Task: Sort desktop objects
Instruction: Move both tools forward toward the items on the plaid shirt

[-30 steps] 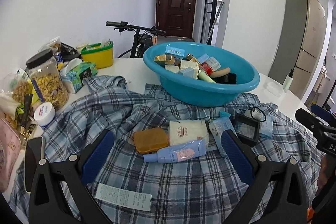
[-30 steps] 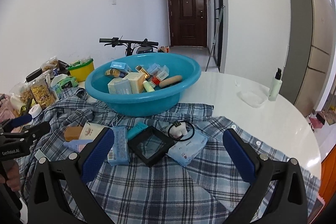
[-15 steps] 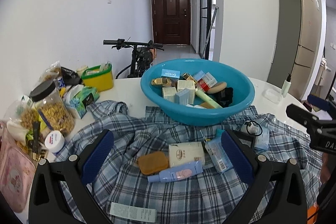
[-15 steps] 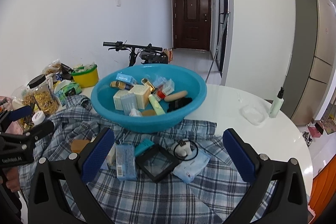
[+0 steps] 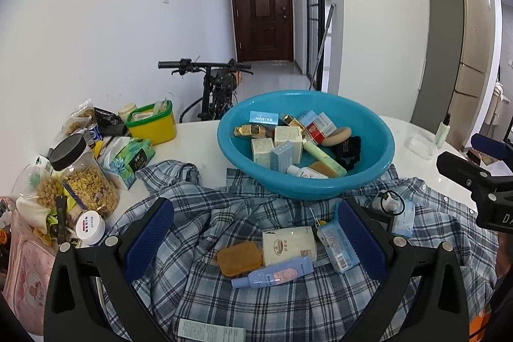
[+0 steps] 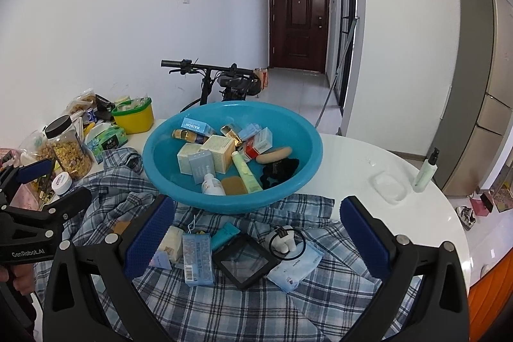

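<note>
Framing the lower edge of each wrist view, the left gripper (image 5: 256, 242) and right gripper (image 6: 258, 241) are held with jaws spread wide and nothing between them. Just beyond the left one, at lower centre, an orange case (image 5: 239, 258), a white packet (image 5: 288, 244) and a blue tube (image 5: 272, 273) are laid on a plaid shirt (image 5: 192, 213). A black square frame (image 6: 245, 260) is seen at lower centre of the right view. Farther back, mid-frame, a blue basin (image 5: 378, 156) filled with small boxes is set partly on the shirt.
</note>
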A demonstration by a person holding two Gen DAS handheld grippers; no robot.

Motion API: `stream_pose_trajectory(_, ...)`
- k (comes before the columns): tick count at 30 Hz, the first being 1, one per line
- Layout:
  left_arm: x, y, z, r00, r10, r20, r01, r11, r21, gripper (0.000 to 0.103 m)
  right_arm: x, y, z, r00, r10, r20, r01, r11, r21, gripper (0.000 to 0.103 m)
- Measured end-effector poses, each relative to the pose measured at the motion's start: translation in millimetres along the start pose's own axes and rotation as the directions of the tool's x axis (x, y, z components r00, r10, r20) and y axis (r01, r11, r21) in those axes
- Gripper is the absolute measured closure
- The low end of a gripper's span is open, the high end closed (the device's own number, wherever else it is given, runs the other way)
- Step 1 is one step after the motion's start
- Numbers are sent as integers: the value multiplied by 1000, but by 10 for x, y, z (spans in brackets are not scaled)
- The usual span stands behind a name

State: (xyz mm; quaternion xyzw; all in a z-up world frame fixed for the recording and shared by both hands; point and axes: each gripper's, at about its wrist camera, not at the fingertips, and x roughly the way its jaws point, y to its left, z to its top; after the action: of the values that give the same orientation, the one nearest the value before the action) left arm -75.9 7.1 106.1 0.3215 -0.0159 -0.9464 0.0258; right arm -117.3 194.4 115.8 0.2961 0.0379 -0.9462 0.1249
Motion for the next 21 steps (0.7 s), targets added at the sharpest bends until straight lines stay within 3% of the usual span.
stream_pose_trajectory(21,283,67,532,999,13,-33,-14,999,-29,0,316,-56,427,997,5,-82,-4,1000,10,0)
